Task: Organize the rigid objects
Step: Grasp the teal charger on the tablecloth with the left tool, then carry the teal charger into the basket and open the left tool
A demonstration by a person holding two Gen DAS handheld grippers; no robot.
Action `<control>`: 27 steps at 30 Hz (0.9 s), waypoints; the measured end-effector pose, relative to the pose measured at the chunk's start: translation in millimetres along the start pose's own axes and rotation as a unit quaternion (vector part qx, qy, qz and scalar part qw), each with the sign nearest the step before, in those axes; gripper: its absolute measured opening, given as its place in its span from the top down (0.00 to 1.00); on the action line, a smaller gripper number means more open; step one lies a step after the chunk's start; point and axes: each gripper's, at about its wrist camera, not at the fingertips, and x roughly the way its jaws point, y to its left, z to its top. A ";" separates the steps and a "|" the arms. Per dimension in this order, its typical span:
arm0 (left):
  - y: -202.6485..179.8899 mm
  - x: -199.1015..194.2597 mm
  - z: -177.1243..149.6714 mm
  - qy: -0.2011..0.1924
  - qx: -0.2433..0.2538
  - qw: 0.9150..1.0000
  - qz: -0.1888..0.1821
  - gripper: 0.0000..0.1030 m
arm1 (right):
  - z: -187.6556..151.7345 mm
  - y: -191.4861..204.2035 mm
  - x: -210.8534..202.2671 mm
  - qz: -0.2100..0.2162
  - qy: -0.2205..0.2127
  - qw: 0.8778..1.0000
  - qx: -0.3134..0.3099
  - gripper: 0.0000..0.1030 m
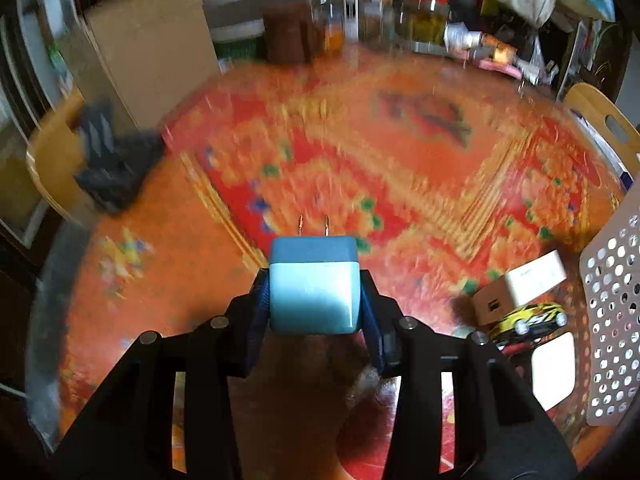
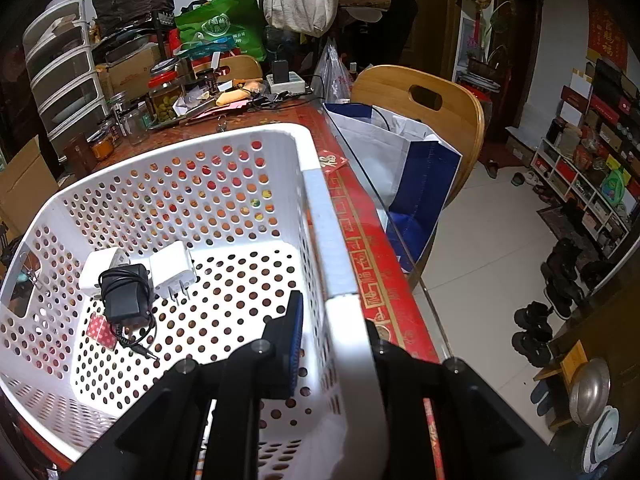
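My left gripper point(image 1: 316, 300) is shut on a blue two-tone charger plug point(image 1: 314, 280), prongs pointing away, held above the red patterned table point(image 1: 360, 140). My right gripper point(image 2: 332, 344) is shut on the right wall of the white perforated basket point(image 2: 320, 216). Inside the basket lie two white chargers point(image 2: 174, 268), a black adapter with its cord point(image 2: 124, 296) and a small red card point(image 2: 100, 330). In the left wrist view the basket's wall point(image 1: 612, 320) shows at the right edge. Beside it lie a white box point(image 1: 528, 280), a yellow toy car point(image 1: 528, 320) and a white block point(image 1: 554, 368).
Jars point(image 1: 424, 12) and clutter line the table's far side. A dark cloth point(image 1: 112, 160) hangs on a wooden chair at left. Another wooden chair point(image 2: 420, 100) with a blue-white bag point(image 2: 400, 168) stands by the table's right edge. A cardboard box point(image 1: 148, 44) stands at back left.
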 end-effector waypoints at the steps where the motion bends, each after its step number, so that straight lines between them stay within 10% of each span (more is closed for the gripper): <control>1: -1.7 -7.6 0.9 -0.013 0.006 1.000 0.010 0.62 | 0.5 0.1 0.3 -0.001 0.000 1.000 -0.001 0.85; 13: -46.6 -78.6 17.2 -0.094 0.084 0.988 0.090 0.62 | 0.8 1.0 -0.7 0.002 0.000 1.000 -0.003 0.85; 27: -108.2 -138.4 35.4 -0.120 0.134 0.983 0.021 0.62 | 1.0 1.1 -1.3 0.004 0.000 1.000 -0.003 0.85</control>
